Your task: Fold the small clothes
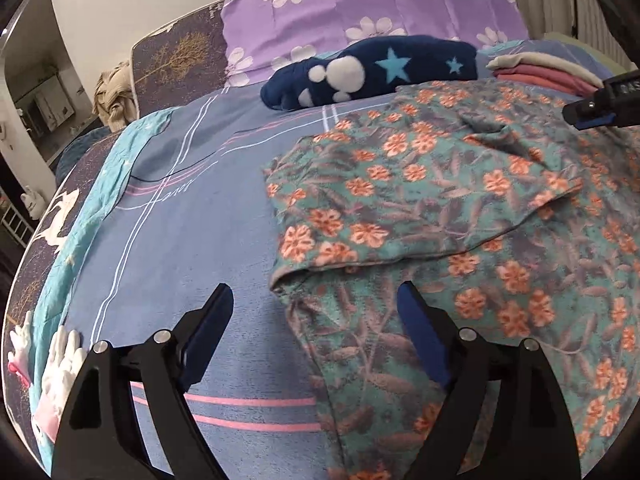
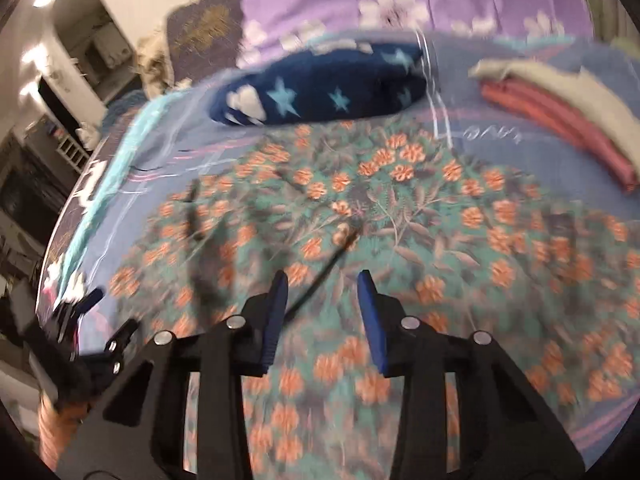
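A: So where's the floral garment (image 1: 460,208)?
B: Spread on the bed (image 1: 208,208), one sleeve folded across.
A: And the jaws?
B: Left gripper (image 1: 316,312) wide apart, empty, astride its edge. Right gripper (image 2: 322,280) partly open over the cloth, gripping nothing

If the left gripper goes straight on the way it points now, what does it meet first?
Probably the floral garment: its near left edge lies just ahead of the open left gripper, partly between the fingers. Depth is unclear, so the bedsheet beside that edge might come first.
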A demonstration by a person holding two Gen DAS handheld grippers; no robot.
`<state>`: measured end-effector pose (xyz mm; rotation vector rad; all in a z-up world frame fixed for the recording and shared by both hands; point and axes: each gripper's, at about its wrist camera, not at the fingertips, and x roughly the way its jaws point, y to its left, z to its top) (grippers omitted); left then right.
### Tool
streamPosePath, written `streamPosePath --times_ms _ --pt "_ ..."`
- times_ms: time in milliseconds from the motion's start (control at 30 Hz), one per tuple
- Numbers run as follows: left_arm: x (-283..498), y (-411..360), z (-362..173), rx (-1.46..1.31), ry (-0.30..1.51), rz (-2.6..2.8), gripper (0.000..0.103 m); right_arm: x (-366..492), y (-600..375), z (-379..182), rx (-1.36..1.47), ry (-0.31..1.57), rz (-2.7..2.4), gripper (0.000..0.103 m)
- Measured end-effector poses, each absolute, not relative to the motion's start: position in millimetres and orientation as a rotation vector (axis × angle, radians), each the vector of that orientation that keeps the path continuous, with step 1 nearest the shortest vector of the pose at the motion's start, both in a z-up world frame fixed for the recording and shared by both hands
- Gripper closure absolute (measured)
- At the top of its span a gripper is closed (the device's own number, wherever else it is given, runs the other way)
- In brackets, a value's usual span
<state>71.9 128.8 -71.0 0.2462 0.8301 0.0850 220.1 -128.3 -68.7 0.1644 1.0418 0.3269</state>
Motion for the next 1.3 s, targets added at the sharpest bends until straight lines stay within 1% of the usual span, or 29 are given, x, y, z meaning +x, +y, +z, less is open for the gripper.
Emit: streamPosePath --times_ms 33,67,100,133,167,200,233,267,367,433,533,600,700,767,800,900,933,967,1067,1133,1200,1233,1267,1300 --pt "75 131 -72 0.235 0.833 0.088 0.018 227 -127 -74 0.177 1.056 0.320 0.062" --pt "76 133 -72 0.224 0.835 0.091 0.017 237 -124 -83 0.218 1.083 0.324 0.049" --pt "79 135 -72 0.215 0.836 0.100 0.016 243 -122 -88 0.250 1.098 0.330 0.043" --pt "81 137 -72 0.208 0.837 0.115 0.016 246 -120 -92 0.273 1.100 0.330 0.041" --pt "83 139 -73 0.202 0.840 0.121 0.016 248 -116 -92 0.276 1.090 0.324 0.050" --pt "85 140 -74 0.193 0.842 0.126 0.016 250 -109 -91 0.244 1.078 0.329 0.066" --pt "85 140 -74 0.188 0.842 0.130 0.016 250 -105 -89 0.214 1.077 0.335 0.098" --pt "85 142 -74 0.182 0.842 0.134 0.016 248 -103 -83 0.209 1.063 0.335 0.100" --pt "82 142 -74 0.181 0.832 0.146 0.016 220 -121 -33 0.216 0.878 0.303 0.100" --pt "81 143 -74 0.174 0.831 0.150 0.016 201 -137 -11 0.198 0.800 0.259 0.099" --pt "80 144 -74 0.166 0.829 0.155 0.016 174 -170 -3 0.175 0.773 0.166 0.099" --pt "79 144 -75 0.165 0.829 0.154 0.016 164 -192 -18 0.178 0.829 0.114 0.097" --pt "78 145 -74 0.163 0.830 0.155 0.016 158 -217 -56 0.229 0.942 0.074 0.087" --pt "78 145 -74 0.159 0.834 0.156 0.016 153 -235 -78 0.299 0.991 0.062 0.077" --pt "77 146 -74 0.156 0.836 0.155 0.016 150 -242 -83 0.325 0.993 0.062 0.075" --pt "74 150 -74 0.142 0.843 0.150 0.016 147 -256 -81 0.376 0.970 0.087 0.063" --pt "74 152 -74 0.132 0.845 0.150 0.016 150 -257 -78 0.373 0.957 0.101 0.055" --pt "74 153 -74 0.125 0.848 0.151 0.016 154 -255 -73 0.359 0.944 0.112 0.051" --pt "76 155 -75 0.113 0.853 0.157 0.016 170 -245 -64 0.306 0.942 0.160 0.050" --pt "78 154 -76 0.117 0.856 0.161 0.016 193 -234 -69 0.289 0.979 0.191 0.050" --pt "80 154 -77 0.123 0.857 0.169 0.013 216 -221 -77 0.267 1.019 0.196 0.050" --pt "80 154 -77 0.125 0.857 0.177 0.010 224 -218 -82 0.255 1.027 0.189 0.050" --pt "81 155 -78 0.118 0.858 0.180 0.009 233 -214 -85 0.232 1.027 0.176 0.054" --pt "81 157 -78 0.109 0.860 0.177 0.009 240 -207 -87 0.177 1.013 0.140 0.077"
